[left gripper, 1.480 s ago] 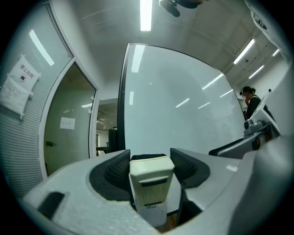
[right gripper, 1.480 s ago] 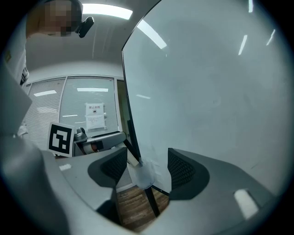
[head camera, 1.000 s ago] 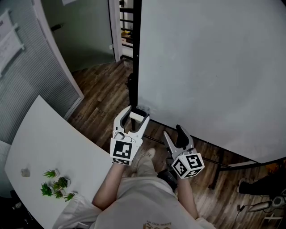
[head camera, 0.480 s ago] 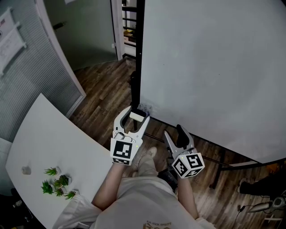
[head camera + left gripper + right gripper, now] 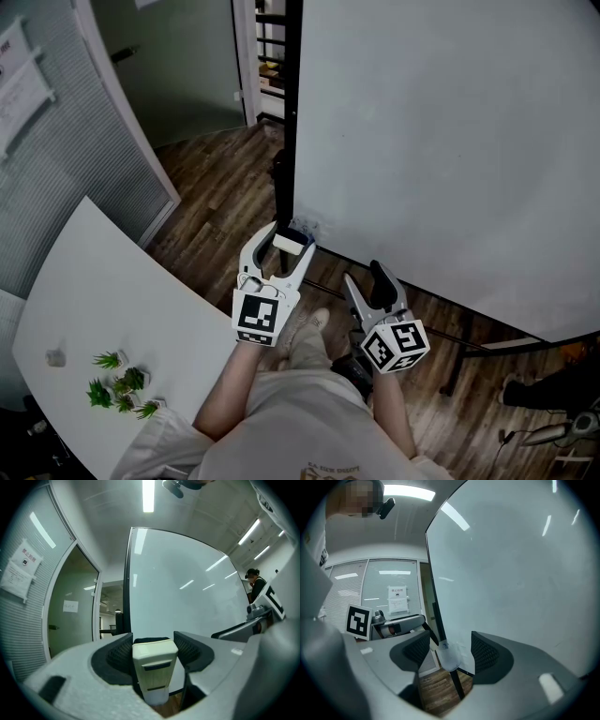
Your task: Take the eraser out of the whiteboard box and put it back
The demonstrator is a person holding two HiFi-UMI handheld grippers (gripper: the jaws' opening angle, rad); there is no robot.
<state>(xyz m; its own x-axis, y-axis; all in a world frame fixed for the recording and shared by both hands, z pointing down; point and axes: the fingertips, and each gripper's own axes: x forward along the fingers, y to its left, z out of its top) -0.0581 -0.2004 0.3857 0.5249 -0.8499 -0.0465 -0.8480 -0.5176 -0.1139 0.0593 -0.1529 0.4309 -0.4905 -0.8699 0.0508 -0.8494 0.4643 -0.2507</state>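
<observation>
Eraser (image 5: 154,670) is out of the whiteboard box (image 5: 449,657) and sits upright in the left tongs (image 5: 289,239), pads pressing on both its sides, dark felt at the far end. So I'd say the take-out half is done and the put-back is what's left, i.e. carry it fwd to the box and let go. Can't tell from here whether the trip back has begun.

The box looks like a small pale tray fixed at the bottom-left corner of the whiteboard (image 5: 450,141), by the dark upright of its stand. The eraser is near it but apart from it.

Right tongs (image 5: 363,275) are spread wide w/ nothing gripped. The box shows in the gap between the pads but lies well beyond them.

Pose: both forearms reach out from the body, over the wood floor (image 5: 225,197), toward that lower corner of the board. Both tongs point about level. The left one is further fwd and closer to the corner; the right sits back and to the side, marker cube toward the person. Neither touches the board.
</observation>
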